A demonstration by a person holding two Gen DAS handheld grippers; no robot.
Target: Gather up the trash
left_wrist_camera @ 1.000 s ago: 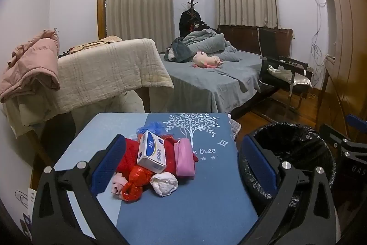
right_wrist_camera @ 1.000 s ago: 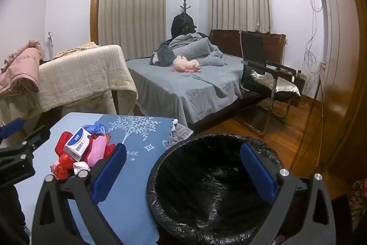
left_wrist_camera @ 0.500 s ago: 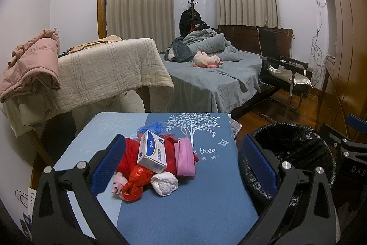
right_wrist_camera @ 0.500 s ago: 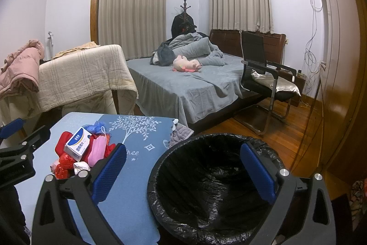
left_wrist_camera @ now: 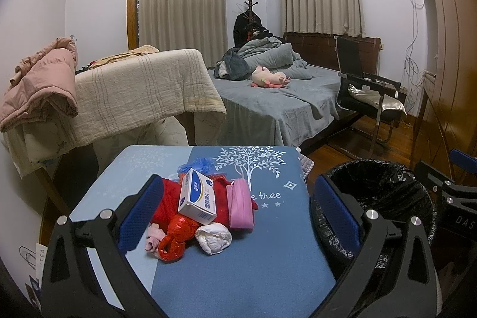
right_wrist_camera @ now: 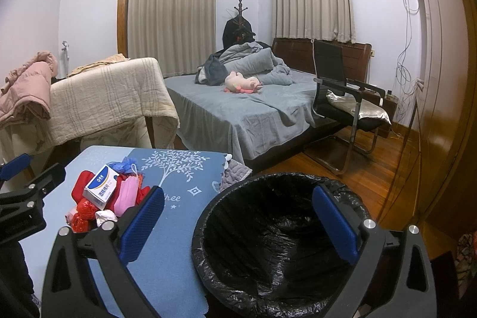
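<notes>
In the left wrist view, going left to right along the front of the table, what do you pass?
Pale pink wad → red foil wrapper → crumpled white tissue → pink face mask → black-lined trash bin.

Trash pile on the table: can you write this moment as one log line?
step: before pickup | left claw: open, empty, facing trash pile | right claw: open, empty, over bin | bin: nothing seen inside

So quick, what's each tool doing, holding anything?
Left tool: open, holding nothing.
Right tool: open, holding nothing.
</notes>
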